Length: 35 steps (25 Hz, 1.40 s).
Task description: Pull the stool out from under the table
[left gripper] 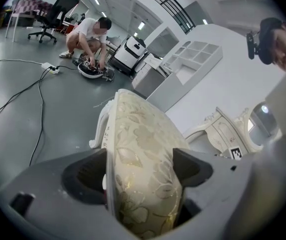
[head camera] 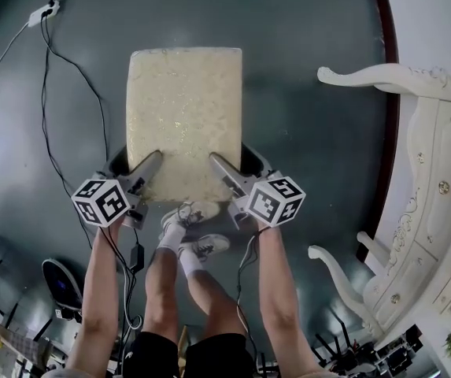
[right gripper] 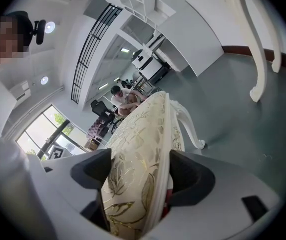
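The left gripper [head camera: 149, 165] is clamped on the near left corner of a rectangular stool [head camera: 184, 105] upholstered in cream fabric with a gold leaf pattern. In the left gripper view, the left gripper [left gripper: 143, 171] has its two dark jaws pressed against opposite faces of the padded seat, with the stool [left gripper: 143, 131] filling the gap between them. The right gripper [head camera: 223, 168] grips the near right corner in the same way. In the right gripper view, the right gripper [right gripper: 140, 176] has one jaw on the cushion top and the other under the seat edge of the stool [right gripper: 143, 134]. A white curved leg [right gripper: 190, 124] hangs off the seat's underside.

Just behind the grippers are the person's bare legs and white sneakers [head camera: 190, 213], close to the stool's near edge.

The stool is out on the open dark grey-green floor [head camera: 312, 30], its long side running away from the person. It is well apart from the white carved table [head camera: 426, 172], which stands along the right with its curved legs toward the stool. I cannot tell whether all the stool's legs touch the floor.

Black cables [head camera: 48, 93] trail across the floor on the left from a white power strip [head camera: 42, 11]. In the left gripper view, another person [left gripper: 88, 36] crouches far off beside a black office chair [left gripper: 58, 11].
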Tool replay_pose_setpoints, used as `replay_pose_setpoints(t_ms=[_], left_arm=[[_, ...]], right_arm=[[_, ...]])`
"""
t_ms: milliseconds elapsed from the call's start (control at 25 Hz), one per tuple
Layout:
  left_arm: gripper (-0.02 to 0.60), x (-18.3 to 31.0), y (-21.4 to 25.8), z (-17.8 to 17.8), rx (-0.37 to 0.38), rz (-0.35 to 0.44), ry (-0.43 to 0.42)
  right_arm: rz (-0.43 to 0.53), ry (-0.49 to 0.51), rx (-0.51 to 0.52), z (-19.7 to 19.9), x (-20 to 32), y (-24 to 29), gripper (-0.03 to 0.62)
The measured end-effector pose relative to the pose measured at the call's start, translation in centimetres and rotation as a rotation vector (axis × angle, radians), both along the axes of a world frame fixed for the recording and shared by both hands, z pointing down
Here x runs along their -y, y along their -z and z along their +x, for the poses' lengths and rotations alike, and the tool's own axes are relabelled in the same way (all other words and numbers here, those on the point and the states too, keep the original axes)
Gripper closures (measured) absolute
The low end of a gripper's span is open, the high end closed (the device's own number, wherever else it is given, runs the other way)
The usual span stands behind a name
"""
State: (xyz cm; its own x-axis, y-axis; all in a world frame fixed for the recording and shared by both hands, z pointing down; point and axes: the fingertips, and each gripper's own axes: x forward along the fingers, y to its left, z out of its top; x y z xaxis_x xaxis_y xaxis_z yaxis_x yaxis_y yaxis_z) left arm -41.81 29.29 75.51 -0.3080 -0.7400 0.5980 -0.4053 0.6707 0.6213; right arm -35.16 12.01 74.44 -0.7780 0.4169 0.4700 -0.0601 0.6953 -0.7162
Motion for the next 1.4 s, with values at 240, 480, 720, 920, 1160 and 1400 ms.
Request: replay_pose_setpoints(t_ms=[240, 480, 720, 920, 1160, 1400], left_arm=[[0.173, -0.5, -1.0, 1.9, -0.026, -0.008, -0.017], [0.170, -1.3, -2.8, 4.8, -0.061, -0.033, -0.036], [0.169, -1.4, -3.2, 5.1, -0.051, -0.018, -0.030], [0.169, -1.5, -3.1, 5.2, -0.048, -0.010, -0.024], [0.170, -2.0, -2.1, 4.7, -0.013, -0.045, -0.024], [0.170, -0.7, 3.0, 4.0, 0.088, -0.065, -0.082]], right_arm=[[0.007, -0.003, 0.004, 1.8, -0.6, -0.9, 0.218], [0.023, 0.016, -0.030, 4.5, -1.6, -2.7, 0.218], [0.023, 0.004, -0.010, 4.8, -1.6, -3.0, 0.218], [0.041, 0.002, -0.020, 4.9, -1.8, -2.9, 0.218], [0.163, 0.007, -0.037, 4.8, -1.4, -2.4, 0.217], [0.263, -0.029, -0.043, 4.9, -0.3, 1.0, 0.217]])
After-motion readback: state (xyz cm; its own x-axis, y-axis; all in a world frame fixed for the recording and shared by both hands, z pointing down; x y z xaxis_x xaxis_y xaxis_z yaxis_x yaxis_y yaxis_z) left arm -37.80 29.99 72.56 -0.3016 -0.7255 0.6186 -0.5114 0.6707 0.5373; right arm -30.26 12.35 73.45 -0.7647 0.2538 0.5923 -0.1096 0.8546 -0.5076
